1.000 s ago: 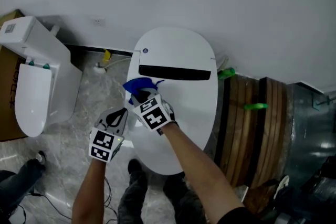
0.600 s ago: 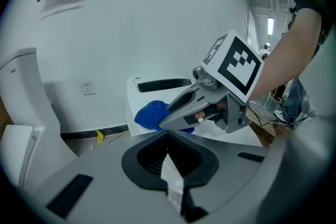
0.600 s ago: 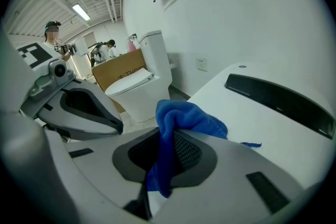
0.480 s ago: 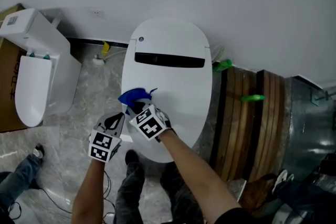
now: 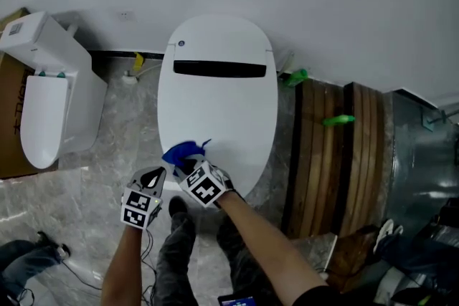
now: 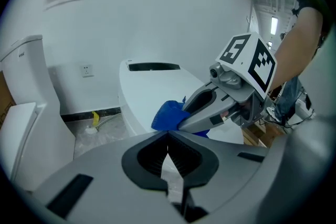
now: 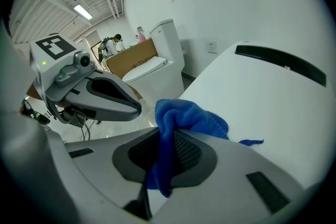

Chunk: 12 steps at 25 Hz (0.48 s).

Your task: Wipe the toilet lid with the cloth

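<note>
Right gripper [image 7: 167, 136] — blue cloth [image 7: 193, 117] between its jaws

Warehouse-like test space: lidded toilet [image 5: 215, 111] beside a second toilet [image 5: 54, 100] on bare stone floor [image 5: 129, 132]; cardboard box [image 5: 7, 150], stacked wooden boards [image 5: 358, 175], strip lights [image 7: 81, 10] overhead.

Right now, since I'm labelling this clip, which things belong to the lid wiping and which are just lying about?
In the job:
- toilet lid
- blue cloth
- right gripper, shut on the cloth

Just lying about:
- second toilet, off to the left
- cardboard box behind it
- wooden boards on the right
- left gripper, shut and empty
</note>
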{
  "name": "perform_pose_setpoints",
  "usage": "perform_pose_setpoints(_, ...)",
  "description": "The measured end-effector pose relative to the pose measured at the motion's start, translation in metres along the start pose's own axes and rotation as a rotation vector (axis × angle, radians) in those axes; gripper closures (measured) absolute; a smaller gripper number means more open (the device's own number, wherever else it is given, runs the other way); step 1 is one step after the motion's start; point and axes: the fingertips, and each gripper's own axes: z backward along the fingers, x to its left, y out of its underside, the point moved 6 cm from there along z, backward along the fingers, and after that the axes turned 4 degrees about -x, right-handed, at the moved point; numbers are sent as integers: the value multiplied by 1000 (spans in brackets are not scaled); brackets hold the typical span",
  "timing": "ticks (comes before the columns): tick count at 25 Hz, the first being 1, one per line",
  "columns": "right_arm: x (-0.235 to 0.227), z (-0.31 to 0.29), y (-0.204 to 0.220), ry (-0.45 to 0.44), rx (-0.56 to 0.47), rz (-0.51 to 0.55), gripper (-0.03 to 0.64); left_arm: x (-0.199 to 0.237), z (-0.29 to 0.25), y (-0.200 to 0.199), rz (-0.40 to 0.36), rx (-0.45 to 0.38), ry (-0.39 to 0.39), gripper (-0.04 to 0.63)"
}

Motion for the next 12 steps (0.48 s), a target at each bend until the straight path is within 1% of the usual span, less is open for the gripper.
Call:
perform_pose_setpoints(7, 25, 30, 55, -39, 18, -70, 562, -48, -2, 22, -6, 39, 74, 584)
perform_pose_setpoints(12, 28, 55, 88, -45, 30, -104, 561, -85, -14, 26, -29, 68, 134, 584)
